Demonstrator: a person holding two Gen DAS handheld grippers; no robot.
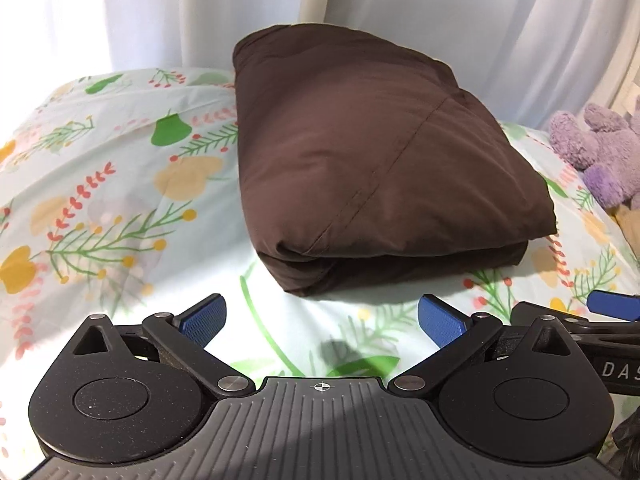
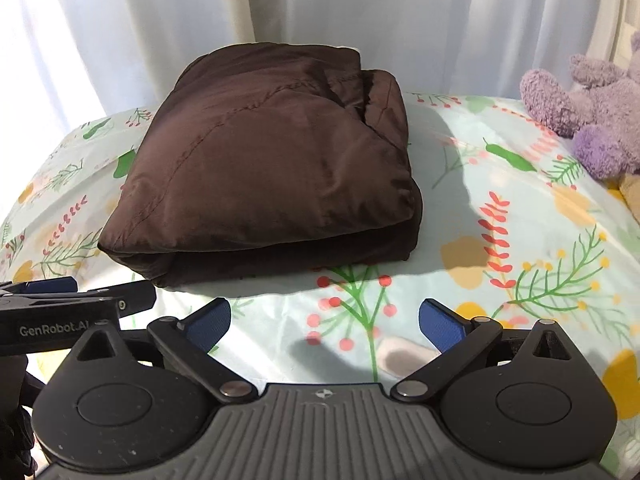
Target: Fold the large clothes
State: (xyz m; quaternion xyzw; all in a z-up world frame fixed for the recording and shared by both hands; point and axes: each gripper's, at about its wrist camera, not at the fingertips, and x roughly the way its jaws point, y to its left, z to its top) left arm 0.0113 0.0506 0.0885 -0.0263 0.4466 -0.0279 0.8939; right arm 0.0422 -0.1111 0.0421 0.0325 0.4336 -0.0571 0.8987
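A dark brown garment (image 1: 360, 160) lies folded into a thick rectangular bundle on the floral bed sheet (image 1: 100, 200). It also shows in the right wrist view (image 2: 272, 168), folded, with a seam across its top. My left gripper (image 1: 322, 320) is open and empty, a short way in front of the bundle's near edge. My right gripper (image 2: 324, 320) is open and empty, in front of the bundle and a little to its right. The right gripper's tip (image 1: 612, 306) shows at the left wrist view's right edge; the left gripper (image 2: 60, 304) shows at the right wrist view's left edge.
A purple plush toy (image 2: 592, 112) lies on the bed to the right of the bundle, also in the left wrist view (image 1: 600, 148). White curtains (image 2: 320, 8) hang behind the bed. The sheet (image 2: 520, 240) stretches right of the bundle.
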